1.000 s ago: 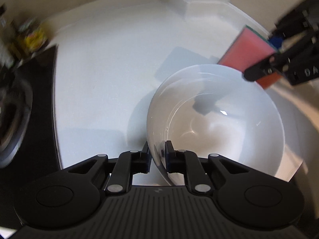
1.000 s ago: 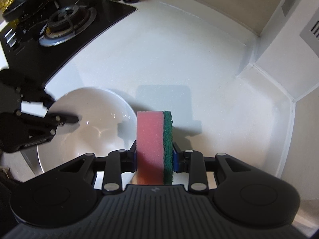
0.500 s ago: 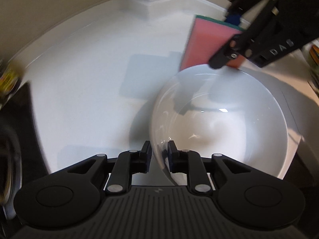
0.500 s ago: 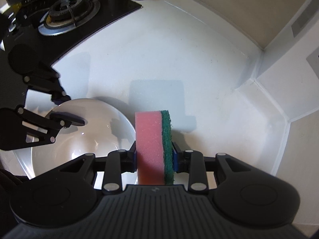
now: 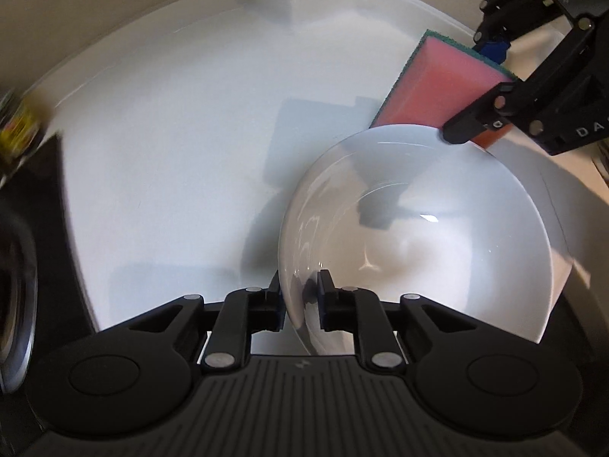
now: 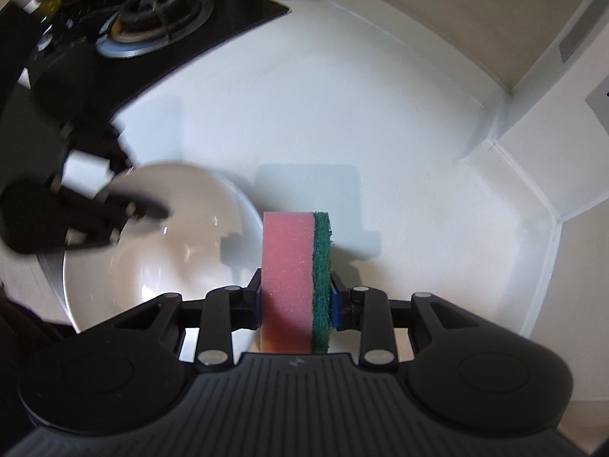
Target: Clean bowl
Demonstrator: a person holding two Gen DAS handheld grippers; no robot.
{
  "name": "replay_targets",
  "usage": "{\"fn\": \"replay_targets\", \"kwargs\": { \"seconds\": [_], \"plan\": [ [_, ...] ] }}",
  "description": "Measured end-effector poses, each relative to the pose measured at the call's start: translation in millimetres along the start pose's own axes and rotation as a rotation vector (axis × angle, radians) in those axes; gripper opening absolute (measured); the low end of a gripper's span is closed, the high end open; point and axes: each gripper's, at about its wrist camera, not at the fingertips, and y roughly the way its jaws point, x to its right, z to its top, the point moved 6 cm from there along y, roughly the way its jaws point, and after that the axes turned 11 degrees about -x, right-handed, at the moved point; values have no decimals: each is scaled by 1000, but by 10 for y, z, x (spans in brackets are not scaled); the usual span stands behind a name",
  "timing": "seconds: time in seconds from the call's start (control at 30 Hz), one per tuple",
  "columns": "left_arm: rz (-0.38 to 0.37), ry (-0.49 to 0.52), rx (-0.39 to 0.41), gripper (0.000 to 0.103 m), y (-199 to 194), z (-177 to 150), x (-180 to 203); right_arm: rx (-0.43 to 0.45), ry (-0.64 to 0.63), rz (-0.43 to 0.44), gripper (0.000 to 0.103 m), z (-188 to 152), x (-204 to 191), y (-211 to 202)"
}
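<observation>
left hand-held gripper loosened a moment ago and is closing again on the near rim of the bowl, lower right of frame on the white surface. right hand-held gripper stays clamped on the sponge, beside the bowl's far rim, so scrubbing hasn't started.

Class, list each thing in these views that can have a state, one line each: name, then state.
bowl: upright on the counter, empty, rim between the left gripper's jaws.
sponge: clamped on edge, outside the bowl.
left gripper: jaws closing on the bowl's rim.
right gripper: shut on the sponge.
stove burner: no flame visible.
</observation>
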Motion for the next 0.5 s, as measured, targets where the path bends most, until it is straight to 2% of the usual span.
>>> {"fn": "replay_targets", "kwargs": {
  "seconds": [0.13, 0.2, 0.33, 0.43, 0.5],
  "plan": [
    [27, 193, 38, 22, 19, 207, 91, -18, 8, -11, 27, -39, 93, -20],
    [32, 210, 40, 24, 40, 274, 108, -20, 19, -8, 27, -10, 135, -4],
    [37, 69, 21, 25, 3, 276, 20, -21, 31, 12, 28, 9, 150, 15],
    [42, -90, 16, 25, -165, 133, -61, -13, 36, 11, 28, 3, 141, 23],
    [16, -178, 23, 25, -248, 1, -66, -8, 41, 12, 28, -1, 137, 33]
  ]
}}
